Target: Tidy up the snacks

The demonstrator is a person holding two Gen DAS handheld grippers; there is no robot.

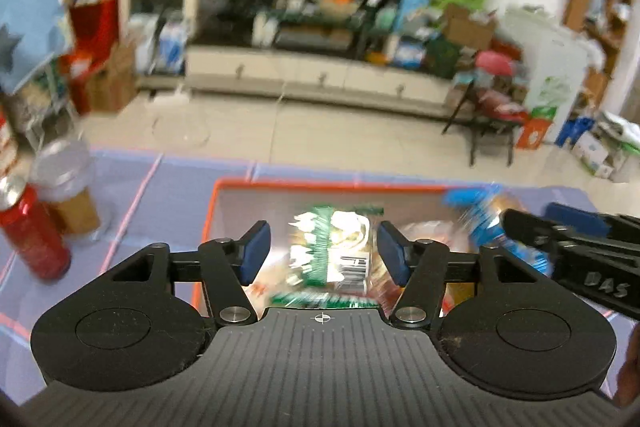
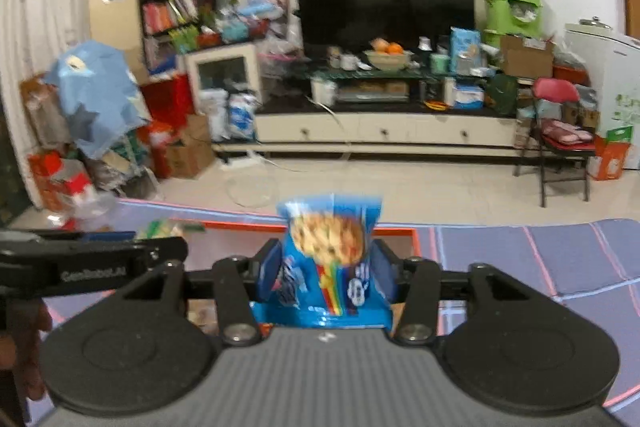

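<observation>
Left gripper (image 1: 323, 251): jaws are standing spread, pads clear of the green-and-white snack packet (image 1: 334, 251) lying below them in the tray
Right gripper (image 2: 325, 273): jaws are flanking the blue snack bag (image 2: 328, 255); whether the pads are pressing it cannot be told through the blur
Orange-rimmed tray (image 1: 320, 185): sitting on the purple-covered desk (image 1: 168, 187), serving as the collection point, judged from the packets gathered inside
Blue bag position: standing upright over the tray's near-right part, judged for placement
Packet count: two clearly countable; more wrappers are blurring together underneath
Desk-side containers: one red can (image 1: 34, 235), one clear-lidded jar (image 1: 68, 187), both standing left of the tray, apart from it
</observation>
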